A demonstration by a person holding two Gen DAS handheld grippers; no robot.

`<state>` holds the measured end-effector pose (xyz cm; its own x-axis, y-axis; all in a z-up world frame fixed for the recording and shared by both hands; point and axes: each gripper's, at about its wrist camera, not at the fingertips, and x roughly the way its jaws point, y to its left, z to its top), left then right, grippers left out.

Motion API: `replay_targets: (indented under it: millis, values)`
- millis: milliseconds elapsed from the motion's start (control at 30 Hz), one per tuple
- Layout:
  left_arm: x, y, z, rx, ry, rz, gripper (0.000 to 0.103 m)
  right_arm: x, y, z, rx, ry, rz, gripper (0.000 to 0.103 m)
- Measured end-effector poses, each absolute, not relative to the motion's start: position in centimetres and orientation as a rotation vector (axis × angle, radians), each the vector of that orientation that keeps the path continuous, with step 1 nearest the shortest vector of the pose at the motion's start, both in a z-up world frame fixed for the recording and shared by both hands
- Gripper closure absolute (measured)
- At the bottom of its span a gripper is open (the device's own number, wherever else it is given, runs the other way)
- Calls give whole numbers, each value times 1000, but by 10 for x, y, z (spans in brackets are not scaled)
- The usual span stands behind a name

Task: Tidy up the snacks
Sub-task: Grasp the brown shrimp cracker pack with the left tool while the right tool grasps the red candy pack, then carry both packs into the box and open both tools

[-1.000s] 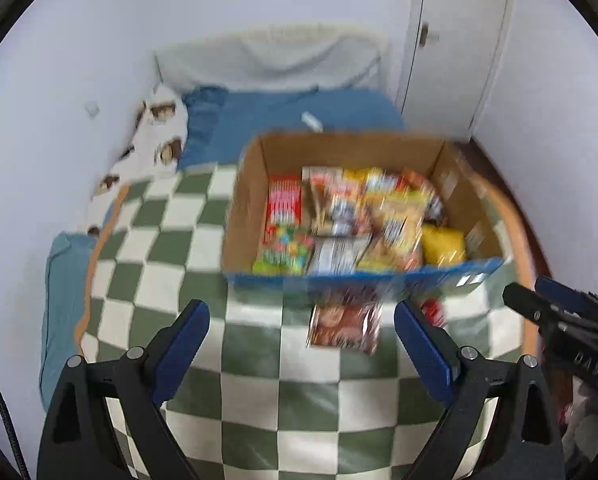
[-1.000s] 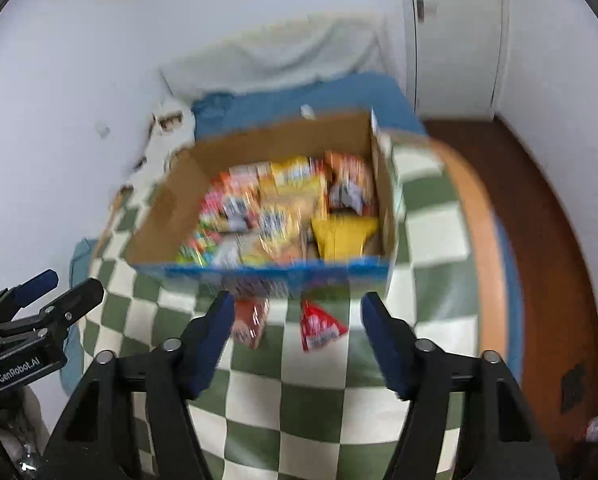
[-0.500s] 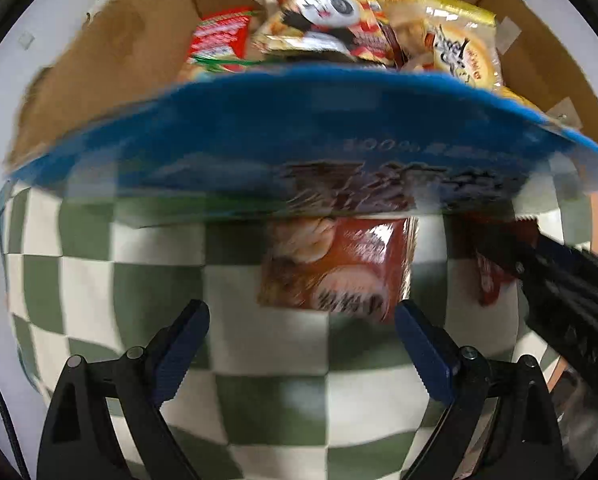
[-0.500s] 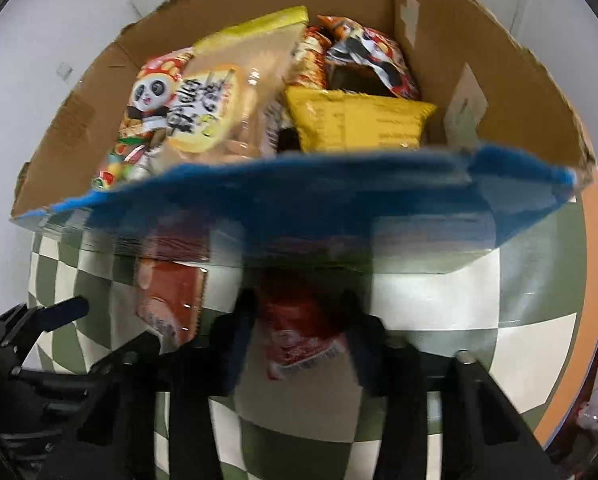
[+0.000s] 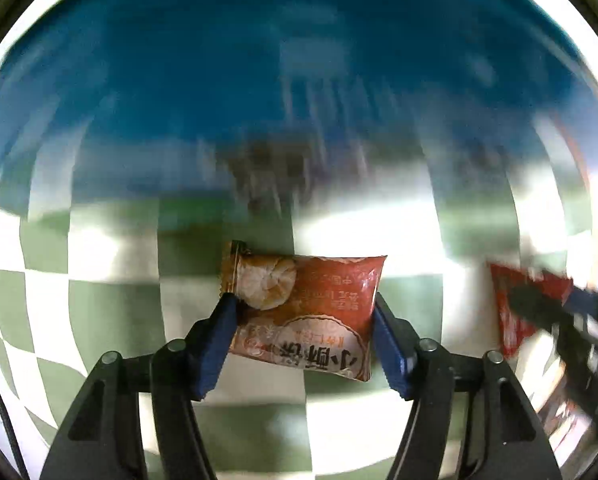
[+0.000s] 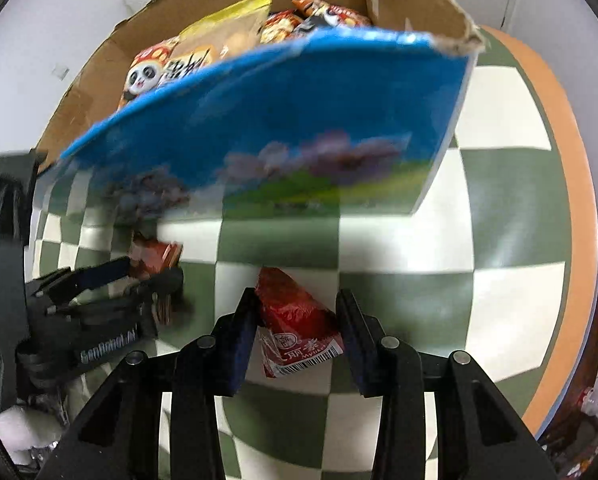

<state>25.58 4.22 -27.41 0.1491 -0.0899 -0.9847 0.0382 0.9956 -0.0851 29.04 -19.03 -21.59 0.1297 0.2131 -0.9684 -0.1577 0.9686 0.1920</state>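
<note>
An orange-red pastry snack packet (image 5: pixel 303 312) lies on the green-and-white checked cloth (image 5: pixel 111 308) in front of the box. My left gripper (image 5: pixel 301 322) is shut on it, both blue pads touching its sides. A small red triangular snack packet (image 6: pixel 297 322) lies on the cloth in the right wrist view. My right gripper (image 6: pixel 295 324) straddles it, with the left pad touching and a gap at the right pad. The cardboard snack box (image 6: pixel 283 120) with a blue printed front stands just behind, full of packets.
The blue box front (image 5: pixel 291 80) fills the top of the left wrist view, blurred. The left gripper's body (image 6: pixel 83 320) shows at the left of the right wrist view. The table's orange edge (image 6: pixel 575 216) curves down the right side.
Both grippers have dropped from above the box down to the cloth in front of it. The left jaws have narrowed onto the pastry packet; the right jaws have narrowed around the red packet.
</note>
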Motion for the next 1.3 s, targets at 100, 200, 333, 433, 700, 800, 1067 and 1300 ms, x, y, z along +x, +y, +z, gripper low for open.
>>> replay_targets:
  millis: [100, 200, 333, 433, 700, 800, 1067, 1300]
  values:
    - [215, 40, -280, 28, 1453, -132, 41, 279, -184, -217, 31, 1433, 296, 61]
    - [186, 48, -285, 26, 1475, -125, 42, 262, -179, -220, 14, 1452, 320, 61]
    - [169, 62, -276, -75, 1477, -110, 48, 249, -175, -221, 12, 1441, 327, 62]
    - [170, 78, -259, -152, 1457, -114, 64, 245, -173, -215, 28, 1426, 346, 67]
    - [180, 81, -239, -181, 1438, -126, 75, 242, -169, -193, 49, 1388, 389, 69]
    - [180, 101, -242, -229, 1452, -184, 71, 242, -177, -190, 60, 1398, 388, 69]
    - [166, 164, -304, -808, 1685, -18, 47, 240, -186, -202, 121, 1421, 347, 69]
    - [163, 187, -312, -1070, 1594, 132, 43, 239, -180, -207, 127, 1418, 337, 69]
